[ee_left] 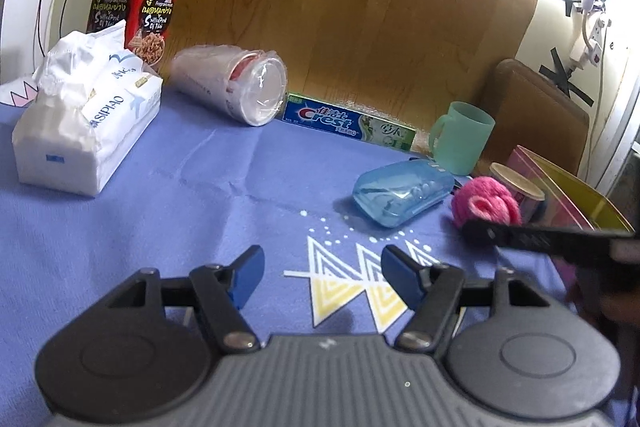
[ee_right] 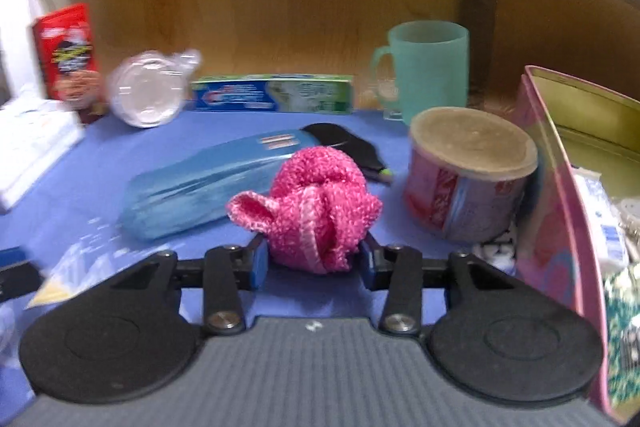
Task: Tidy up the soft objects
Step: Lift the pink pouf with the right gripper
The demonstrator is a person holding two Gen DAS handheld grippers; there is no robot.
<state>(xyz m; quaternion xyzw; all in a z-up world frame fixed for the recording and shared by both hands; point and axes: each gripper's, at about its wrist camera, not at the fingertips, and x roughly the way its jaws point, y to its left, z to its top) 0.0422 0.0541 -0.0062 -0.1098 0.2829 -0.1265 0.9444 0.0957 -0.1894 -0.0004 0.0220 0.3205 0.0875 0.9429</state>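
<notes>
Closest to the right wrist camera, the right gripper (ee_right: 313, 258) angles down toward the blue cloth (ee_right: 344, 131), its two blue-padded fingers (ee_right: 258, 261) set on either side of the pink crocheted ball (ee_right: 316, 211). The pads sit right at the ball's lower flanks; whether they actually press into the yarn is hard to tell through the blur, so the grip cannot be called. The ball rests on the cloth just in front of a translucent blue case (ee_right: 208, 183), with a squat pink tin (ee_right: 468, 175) near on its right and the tall wall of a pink box (ee_right: 548, 195) beyond that. Behind the ball lies a dark, flat object, partly hidden.

Meanwhile, in the left wrist view, the left gripper (ee_left: 322, 277) also tilts downward over the cloth, its fingers parted with nothing between them, only the printed triangle pattern (ee_left: 352, 279) below. A black finger of the right gripper reaches in from the right edge to the pink ball.

Farther back stand a green mug (ee_left: 462, 137) and a toothpaste box (ee_left: 348, 121) along the cloth's far edge, a clear lidded cup (ee_left: 236, 87) lying on its side, a tissue pack (ee_left: 86, 119) to the left, and a red snack carton (ee_left: 138, 7) upright behind it.
</notes>
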